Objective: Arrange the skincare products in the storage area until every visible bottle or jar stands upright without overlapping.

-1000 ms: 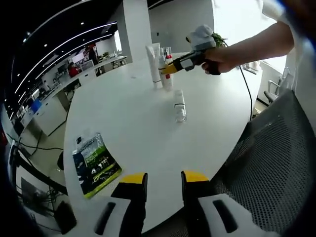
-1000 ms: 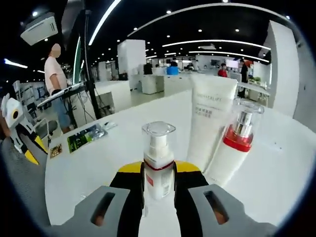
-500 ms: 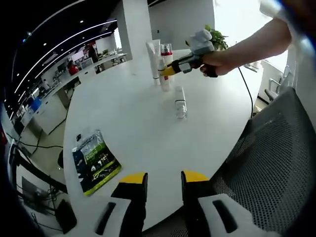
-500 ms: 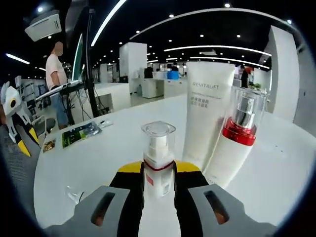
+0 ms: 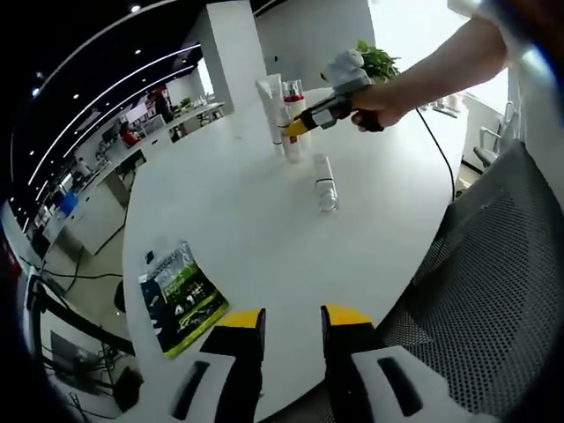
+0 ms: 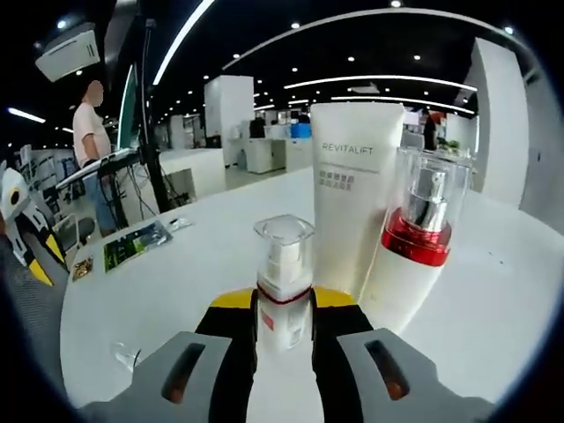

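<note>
Between its yellow-tipped jaws, the right gripper (image 6: 284,328) clamps a small white pump bottle with a clear cap (image 6: 283,284), upright. It has closed in on the tall white tube (image 6: 349,197) and red-collared pump bottle (image 6: 408,248), both larger than a second ago; set-down looks near. A clear-capped bottle (image 5: 325,181) lies flat, unrighted. The left gripper (image 5: 292,322) hangs open, empty, beside a green pouch (image 5: 181,297).

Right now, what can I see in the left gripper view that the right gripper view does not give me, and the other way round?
Left gripper view: a clear bottle lying flat on the white table, a mesh chair back, and the left tongs open and empty.

Right gripper view: the REVITALIFT lettering on the white tube, and a person standing far off.

Both: the right tongs shut on the small pump bottle, the red-collared bottle, and the green packet.
</note>
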Action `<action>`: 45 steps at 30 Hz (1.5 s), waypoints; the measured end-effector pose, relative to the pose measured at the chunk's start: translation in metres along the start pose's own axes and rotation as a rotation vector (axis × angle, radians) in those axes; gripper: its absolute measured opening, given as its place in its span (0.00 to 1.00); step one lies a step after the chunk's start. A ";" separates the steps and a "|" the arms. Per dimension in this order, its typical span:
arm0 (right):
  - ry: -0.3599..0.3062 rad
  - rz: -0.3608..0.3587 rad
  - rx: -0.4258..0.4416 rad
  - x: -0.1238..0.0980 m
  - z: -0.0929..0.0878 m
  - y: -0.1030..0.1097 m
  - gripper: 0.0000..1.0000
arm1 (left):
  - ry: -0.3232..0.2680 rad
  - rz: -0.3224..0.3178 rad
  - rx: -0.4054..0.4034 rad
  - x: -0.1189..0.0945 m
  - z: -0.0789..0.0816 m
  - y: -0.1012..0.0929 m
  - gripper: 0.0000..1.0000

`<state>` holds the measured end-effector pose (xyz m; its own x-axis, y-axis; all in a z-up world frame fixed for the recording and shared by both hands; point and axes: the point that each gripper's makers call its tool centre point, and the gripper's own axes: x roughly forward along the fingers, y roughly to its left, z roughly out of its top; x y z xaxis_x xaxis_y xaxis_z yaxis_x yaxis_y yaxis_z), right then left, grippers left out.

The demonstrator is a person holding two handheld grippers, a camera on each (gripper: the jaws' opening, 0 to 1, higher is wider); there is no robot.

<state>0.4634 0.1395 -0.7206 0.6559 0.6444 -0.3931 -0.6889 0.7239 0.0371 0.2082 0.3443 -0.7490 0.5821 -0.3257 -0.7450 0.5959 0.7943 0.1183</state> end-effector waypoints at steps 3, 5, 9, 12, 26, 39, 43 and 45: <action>0.043 -0.031 -0.029 0.000 -0.006 -0.002 0.21 | 0.004 0.000 0.003 0.000 -0.001 0.000 0.26; 0.049 -0.027 -0.027 0.001 -0.008 0.002 0.22 | 0.007 -0.001 0.002 0.000 -0.001 0.000 0.25; 0.060 -0.025 -0.059 0.002 -0.010 0.007 0.19 | 0.006 0.001 0.004 0.000 -0.001 0.000 0.25; 0.062 -0.029 -0.052 0.004 -0.009 0.005 0.19 | 0.007 0.002 0.003 0.000 -0.001 0.000 0.25; 0.063 -0.035 -0.058 0.006 -0.008 0.006 0.20 | 0.011 -0.002 0.003 0.001 -0.003 -0.001 0.25; 0.085 -0.039 -0.125 0.007 -0.013 0.001 0.17 | 0.016 -0.004 0.004 0.001 -0.004 -0.001 0.24; 0.080 -0.034 -0.115 0.008 -0.010 0.005 0.18 | 0.015 -0.004 0.004 0.001 -0.003 -0.001 0.24; 0.076 -0.023 -0.120 0.010 -0.007 0.008 0.18 | 0.018 -0.004 0.005 0.001 -0.004 -0.001 0.24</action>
<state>0.4620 0.1504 -0.7310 0.6494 0.6043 -0.4616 -0.7093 0.7003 -0.0811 0.2059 0.3449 -0.7524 0.5699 -0.3193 -0.7571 0.6008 0.7905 0.1189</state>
